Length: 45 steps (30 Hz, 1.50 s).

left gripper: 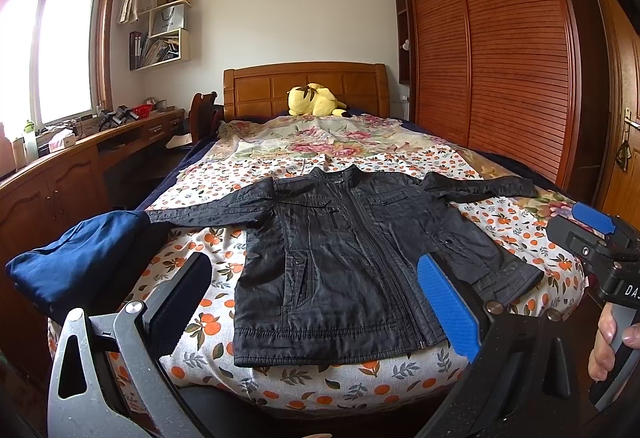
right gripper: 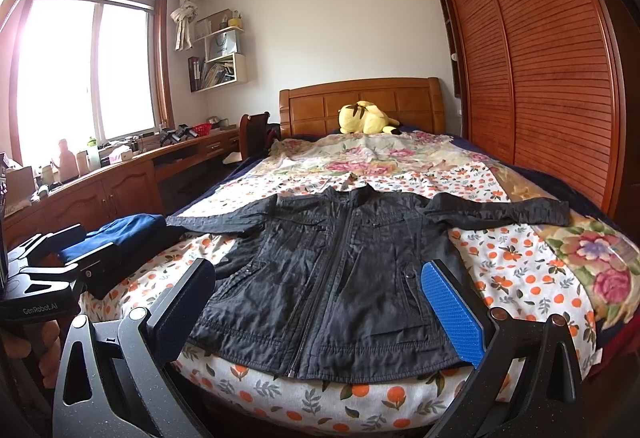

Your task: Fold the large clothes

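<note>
A black zip jacket (left gripper: 348, 258) lies flat and face up on the bed, sleeves spread to both sides, hem toward me; it also shows in the right wrist view (right gripper: 340, 278). My left gripper (left gripper: 316, 302) is open and empty, held in front of the jacket's hem. My right gripper (right gripper: 320, 306) is open and empty too, in front of the hem. The right gripper shows at the right edge of the left wrist view (left gripper: 600, 238). The left gripper shows at the left edge of the right wrist view (right gripper: 60, 262).
A folded navy garment (left gripper: 80, 262) lies on the bed's left near corner. The bed (left gripper: 500, 222) has a flowered, orange-print cover. A yellow plush toy (left gripper: 314, 99) sits by the headboard. A wooden desk (left gripper: 80, 157) runs along the left, a wardrobe (left gripper: 500, 57) along the right.
</note>
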Each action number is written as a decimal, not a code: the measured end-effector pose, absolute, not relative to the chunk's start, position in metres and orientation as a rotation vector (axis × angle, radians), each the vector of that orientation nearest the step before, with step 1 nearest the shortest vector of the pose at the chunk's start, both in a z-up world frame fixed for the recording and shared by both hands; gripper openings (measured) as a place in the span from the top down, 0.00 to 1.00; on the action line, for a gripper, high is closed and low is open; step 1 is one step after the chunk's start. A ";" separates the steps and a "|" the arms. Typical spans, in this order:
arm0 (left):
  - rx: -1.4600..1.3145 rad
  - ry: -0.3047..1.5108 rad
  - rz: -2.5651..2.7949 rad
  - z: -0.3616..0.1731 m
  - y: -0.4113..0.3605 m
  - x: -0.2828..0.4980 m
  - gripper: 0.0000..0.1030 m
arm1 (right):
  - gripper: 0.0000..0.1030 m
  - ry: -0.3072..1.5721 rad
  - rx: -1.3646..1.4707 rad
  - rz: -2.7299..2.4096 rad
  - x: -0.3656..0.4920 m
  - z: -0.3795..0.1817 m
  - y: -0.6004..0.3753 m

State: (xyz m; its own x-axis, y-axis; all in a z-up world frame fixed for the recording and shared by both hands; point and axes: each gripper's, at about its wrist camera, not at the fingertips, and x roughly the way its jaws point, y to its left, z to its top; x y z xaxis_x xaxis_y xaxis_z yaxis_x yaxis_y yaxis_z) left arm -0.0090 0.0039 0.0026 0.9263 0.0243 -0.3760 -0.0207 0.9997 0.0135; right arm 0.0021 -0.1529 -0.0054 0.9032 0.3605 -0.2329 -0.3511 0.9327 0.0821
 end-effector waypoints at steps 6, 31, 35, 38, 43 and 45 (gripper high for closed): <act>0.010 0.385 0.023 0.003 0.003 -0.009 0.00 | 0.00 0.246 0.039 0.367 0.002 -0.005 -0.153; 0.010 0.419 0.041 -0.010 0.008 0.006 0.00 | 0.00 0.268 0.020 0.368 0.010 -0.013 -0.149; 0.004 0.448 0.055 -0.023 0.016 0.016 0.00 | 0.00 0.294 0.008 0.372 0.024 -0.020 -0.145; -0.007 0.472 0.069 -0.033 0.024 0.026 0.00 | 0.00 0.314 0.003 0.374 0.036 -0.024 -0.143; -0.014 0.499 0.093 -0.048 0.035 0.039 0.00 | 0.00 0.340 -0.002 0.389 0.055 -0.028 -0.136; -0.014 0.510 0.103 -0.054 0.040 0.044 0.00 | 0.00 0.343 -0.013 0.390 0.061 -0.028 -0.134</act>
